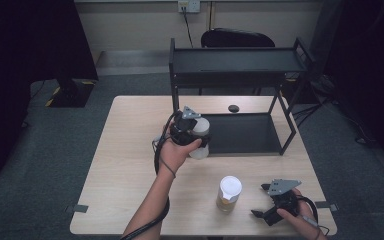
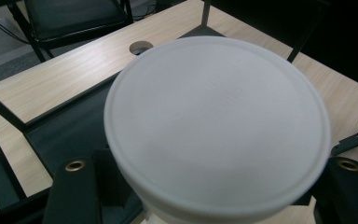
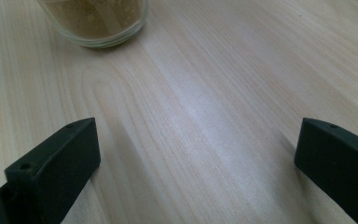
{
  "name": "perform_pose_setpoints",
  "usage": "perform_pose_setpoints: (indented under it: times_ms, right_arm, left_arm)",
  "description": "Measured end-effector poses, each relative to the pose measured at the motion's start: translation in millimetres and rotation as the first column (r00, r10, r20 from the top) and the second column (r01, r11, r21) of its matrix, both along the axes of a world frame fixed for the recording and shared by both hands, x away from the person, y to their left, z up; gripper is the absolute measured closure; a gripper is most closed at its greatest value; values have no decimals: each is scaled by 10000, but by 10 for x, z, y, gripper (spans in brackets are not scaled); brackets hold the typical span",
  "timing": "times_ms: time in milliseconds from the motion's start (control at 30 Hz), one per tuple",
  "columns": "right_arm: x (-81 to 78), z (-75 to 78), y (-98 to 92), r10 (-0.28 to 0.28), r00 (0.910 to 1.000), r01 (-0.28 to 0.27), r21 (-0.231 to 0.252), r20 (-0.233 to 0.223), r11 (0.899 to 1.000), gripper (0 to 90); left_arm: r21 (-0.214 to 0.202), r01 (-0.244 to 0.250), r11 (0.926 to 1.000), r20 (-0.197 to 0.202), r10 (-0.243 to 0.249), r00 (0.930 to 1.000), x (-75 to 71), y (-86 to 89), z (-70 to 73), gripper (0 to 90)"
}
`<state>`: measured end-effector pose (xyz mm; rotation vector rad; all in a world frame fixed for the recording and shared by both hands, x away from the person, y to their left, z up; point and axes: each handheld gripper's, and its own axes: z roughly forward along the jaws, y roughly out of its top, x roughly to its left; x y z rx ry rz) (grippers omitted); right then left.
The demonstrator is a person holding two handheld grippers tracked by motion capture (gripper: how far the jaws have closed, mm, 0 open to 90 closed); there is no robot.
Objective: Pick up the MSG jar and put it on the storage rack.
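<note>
I count two white-lidded jars, one black two-tier shelf rack [image 1: 240,85] and two grippers. My left gripper [image 1: 196,134] is clamped on the first jar [image 1: 200,129], held above the table [image 1: 130,165] just in front of the rack's left post; its white lid [image 2: 216,126] faces that gripper's camera. The second jar [image 1: 229,194], holding brownish powder, stands well in front of the rack. My right gripper [image 1: 261,200] rests right of it, jaws wide, nothing between them.
</note>
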<state>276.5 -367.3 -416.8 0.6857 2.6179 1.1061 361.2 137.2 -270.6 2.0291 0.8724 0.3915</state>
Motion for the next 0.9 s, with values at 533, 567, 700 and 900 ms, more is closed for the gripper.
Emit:
perform_pose_setpoints:
  times_ms: [533, 567, 700, 900]
  right_arm:
    - [0, -1, 0, 6, 10000, -6, 0, 8, 10000, 0]
    - [0, -1, -1, 8, 10000, -8, 0, 10, 10000, 0]
    - [0, -1, -1, 8, 10000, -8, 3, 10, 10000, 0]
    - [1, 0, 0, 4, 10000, -4, 0, 3, 10000, 0]
  left_arm:
    - [-199, 75, 9998, -154, -78, 9999, 144, -66, 347, 346]
    - [-179, 57, 9998, -131, -60, 9999, 148, -72, 370, 346]
    - [-99, 24, 9999, -109, -25, 9999, 177, -97, 474, 346]
    - [25, -4, 10000, 78, 4, 10000, 196, -143, 683, 346]
